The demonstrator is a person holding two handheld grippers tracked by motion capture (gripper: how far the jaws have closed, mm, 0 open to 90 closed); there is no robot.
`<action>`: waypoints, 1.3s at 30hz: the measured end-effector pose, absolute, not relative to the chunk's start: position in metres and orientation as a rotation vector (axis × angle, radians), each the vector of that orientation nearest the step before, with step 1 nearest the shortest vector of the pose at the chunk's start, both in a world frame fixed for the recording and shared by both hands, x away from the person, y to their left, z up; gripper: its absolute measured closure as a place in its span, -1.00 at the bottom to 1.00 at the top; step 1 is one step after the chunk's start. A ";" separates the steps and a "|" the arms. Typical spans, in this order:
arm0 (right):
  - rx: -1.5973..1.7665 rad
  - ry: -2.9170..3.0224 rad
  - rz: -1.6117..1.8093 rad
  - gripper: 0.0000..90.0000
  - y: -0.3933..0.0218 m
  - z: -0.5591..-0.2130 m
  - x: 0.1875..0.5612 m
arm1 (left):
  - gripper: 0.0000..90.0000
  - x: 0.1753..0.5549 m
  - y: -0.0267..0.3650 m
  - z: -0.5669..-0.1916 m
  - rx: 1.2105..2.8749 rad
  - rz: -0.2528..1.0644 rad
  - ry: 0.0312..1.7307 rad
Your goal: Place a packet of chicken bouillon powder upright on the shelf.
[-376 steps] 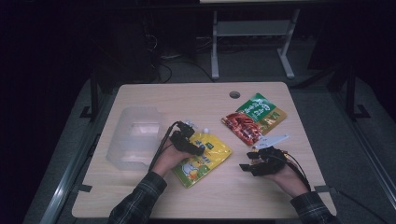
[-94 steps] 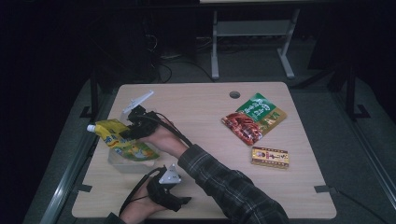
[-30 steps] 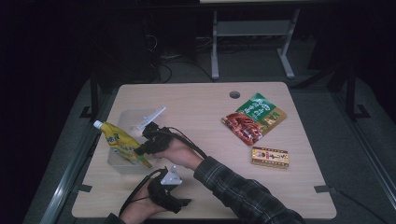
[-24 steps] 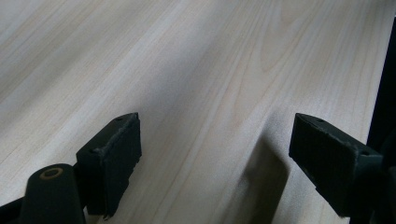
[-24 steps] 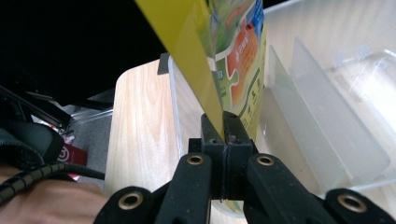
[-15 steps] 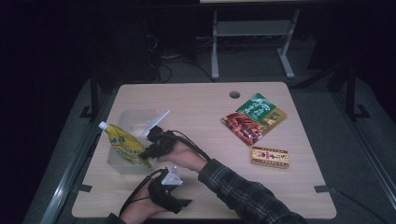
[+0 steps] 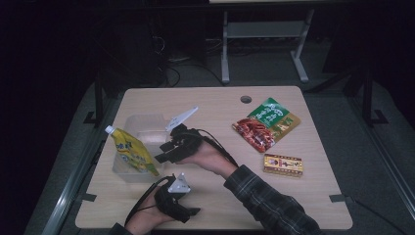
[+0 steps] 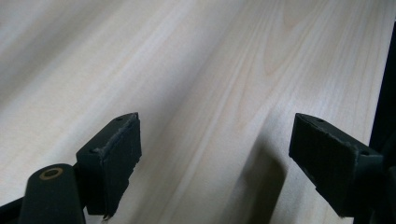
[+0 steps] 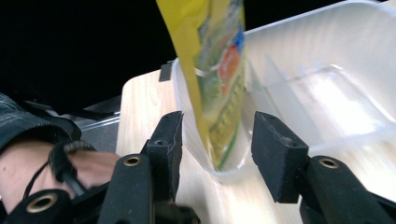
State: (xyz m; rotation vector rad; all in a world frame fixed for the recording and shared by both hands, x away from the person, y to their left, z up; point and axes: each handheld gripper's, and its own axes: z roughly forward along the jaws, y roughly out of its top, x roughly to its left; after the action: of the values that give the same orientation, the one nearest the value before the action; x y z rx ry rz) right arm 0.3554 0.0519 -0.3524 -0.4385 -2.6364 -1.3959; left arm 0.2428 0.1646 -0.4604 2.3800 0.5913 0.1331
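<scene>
— Where is the yellow spouted drink pouch (image 7: 130, 152) now?

— It stands tilted inside the clear plastic container (image 7: 147, 126), in the corner near the person, at the left part of the light wooden table (image 7: 215, 105). Its white cap points up and to the far left. In the right gripper view, the pouch (image 9: 215, 74) leans against the container wall (image 9: 327, 28), with its bottom edge down in the rounded corner.

— Does the right gripper (image 7: 164, 152) hold it?

— No. Its jaws have just been opening and they stand half apart. The pads are on both sides of the container corner (image 9: 219, 172) and do not press the pouch.

— And the left gripper (image 7: 193, 211)?

— It rests low at the near edge of the table, in front of the container. Its jaws are wide open, with only bare wood (image 8: 210, 93) between them.

— What else lies on the table?

— At the right, well apart, lie a red and green snack bag (image 7: 266, 125) and a small golden flat box (image 7: 283, 164), just beside each other.
</scene>
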 end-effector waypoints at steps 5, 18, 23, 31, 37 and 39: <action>-0.514 -2.648 -1.438 0.10 0.024 -0.348 0.356 | -0.64 0.246 0.168 -0.458 2.397 0.148 0.577; -0.706 -2.714 -1.479 0.00 -0.049 -0.360 0.352 | -0.64 0.248 0.169 -0.458 2.363 0.131 0.580; -0.803 -2.726 -1.485 -0.04 -0.080 -0.368 0.349 | -0.64 0.249 0.169 -0.458 2.368 0.131 0.577; -0.972 -2.785 -1.444 -0.10 -0.127 -0.387 0.340 | -0.64 0.248 0.169 -0.456 2.364 0.139 0.592; -1.100 -2.789 -1.443 -0.12 -0.163 -0.397 0.333 | -0.64 0.248 0.170 -0.455 2.365 0.155 0.594; -1.149 -2.799 -1.440 -0.12 -0.175 -0.399 0.330 | -0.64 0.248 0.170 -0.455 2.366 0.152 0.592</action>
State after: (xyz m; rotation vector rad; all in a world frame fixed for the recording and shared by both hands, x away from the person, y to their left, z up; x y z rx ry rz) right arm 0.3305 -0.1753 -0.3988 -1.1489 -2.7991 -1.4405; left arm 0.2479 0.1703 -0.4550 2.3664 0.5925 0.1517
